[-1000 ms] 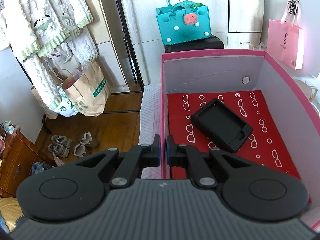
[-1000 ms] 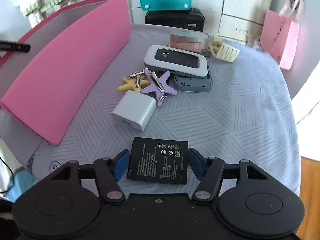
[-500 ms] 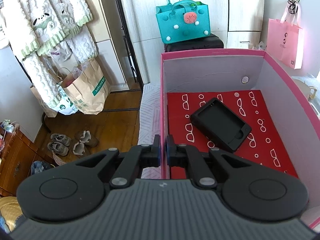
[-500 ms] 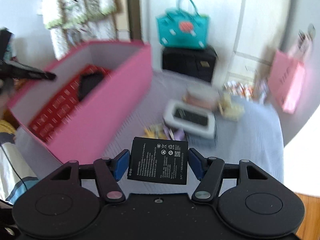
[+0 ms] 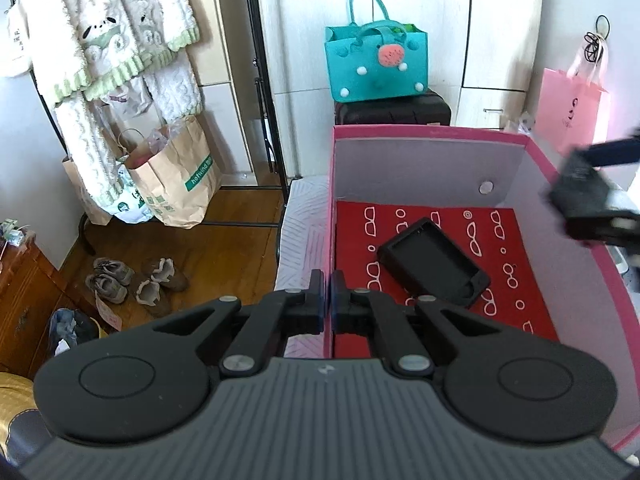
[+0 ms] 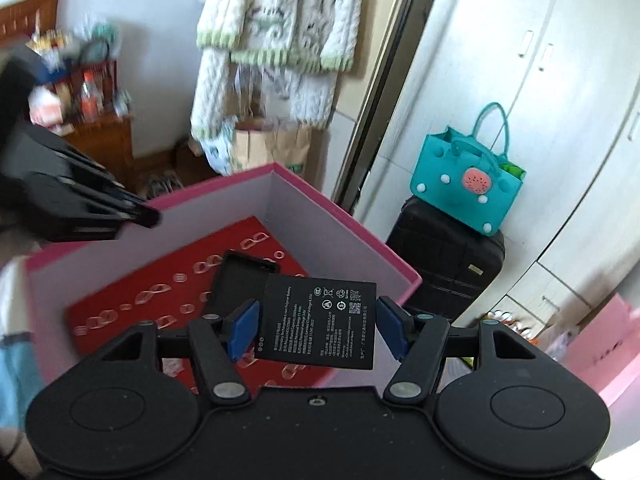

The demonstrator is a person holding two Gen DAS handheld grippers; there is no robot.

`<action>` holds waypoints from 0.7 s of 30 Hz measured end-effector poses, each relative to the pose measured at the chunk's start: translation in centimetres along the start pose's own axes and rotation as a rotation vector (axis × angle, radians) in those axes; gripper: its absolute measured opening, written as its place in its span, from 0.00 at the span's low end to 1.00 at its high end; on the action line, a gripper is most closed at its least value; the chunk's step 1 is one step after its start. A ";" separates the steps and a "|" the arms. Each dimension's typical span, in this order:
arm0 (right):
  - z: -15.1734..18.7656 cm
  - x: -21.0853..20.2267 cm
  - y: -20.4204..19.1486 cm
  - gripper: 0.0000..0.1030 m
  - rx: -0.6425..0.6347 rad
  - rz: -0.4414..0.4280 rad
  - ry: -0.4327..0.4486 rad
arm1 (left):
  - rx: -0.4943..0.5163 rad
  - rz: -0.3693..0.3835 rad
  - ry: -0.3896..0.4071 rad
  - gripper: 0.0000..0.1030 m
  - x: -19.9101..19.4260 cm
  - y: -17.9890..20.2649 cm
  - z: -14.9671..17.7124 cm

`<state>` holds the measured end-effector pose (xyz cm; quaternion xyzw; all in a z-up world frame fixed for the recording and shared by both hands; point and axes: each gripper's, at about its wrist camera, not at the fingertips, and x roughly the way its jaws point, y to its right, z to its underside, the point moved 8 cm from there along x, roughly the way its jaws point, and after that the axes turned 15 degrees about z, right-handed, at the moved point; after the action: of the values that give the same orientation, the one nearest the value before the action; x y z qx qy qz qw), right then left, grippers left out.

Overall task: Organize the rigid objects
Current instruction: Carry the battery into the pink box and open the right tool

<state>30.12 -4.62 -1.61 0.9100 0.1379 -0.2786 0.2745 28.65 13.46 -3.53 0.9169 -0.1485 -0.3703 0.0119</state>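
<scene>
A pink box point(image 5: 420, 133) with a red glasses-patterned floor holds a black phone case point(image 5: 432, 266). My left gripper point(image 5: 329, 300) is shut on the box's near left wall, at the rim. My right gripper point(image 6: 318, 324) is shut on a flat black battery point(image 6: 320, 320), whose label faces up. It hangs above the box's near corner point(image 6: 412, 280), over the red floor and the case point(image 6: 244, 264). In the left wrist view the battery point(image 5: 580, 188) shows blurred at the box's right rim. In the right wrist view the left gripper point(image 6: 148, 216) sits on the far rim.
A teal felt bag point(image 5: 376, 64) sits on a black suitcase point(image 5: 392, 112) behind the box. A pink paper bag point(image 5: 568, 116) hangs at the right. Brown paper bags point(image 5: 176, 176), shoes point(image 5: 136, 280) and hanging clothes point(image 5: 120, 40) are at the left. The striped cover point(image 5: 304, 240) lies under the box.
My right gripper has lifted the battery off the cover, swung left and rolled, and now hangs over the box. The left gripper and box have stayed put.
</scene>
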 end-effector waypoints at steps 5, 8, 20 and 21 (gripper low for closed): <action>-1.1 4.8 -1.2 0.66 -0.082 0.011 -0.079 | 0.011 -0.036 0.013 0.03 0.0 0.4 0.1; -0.7 6.5 -2.0 0.66 -0.132 0.008 -0.129 | 0.009 -0.044 0.014 0.03 -0.1 0.4 0.1; 0.7 8.5 -5.1 0.59 -0.201 -0.115 -0.307 | -0.003 -0.039 0.023 0.03 -0.2 0.4 0.0; 0.4 8.4 -4.9 0.58 -0.163 -0.134 -0.309 | -0.003 -0.042 0.023 0.03 -0.2 0.4 0.0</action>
<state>34.76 -0.04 -8.91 0.8199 0.1764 -0.4206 0.3460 28.42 13.16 -3.37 0.9240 -0.1285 -0.3600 0.0070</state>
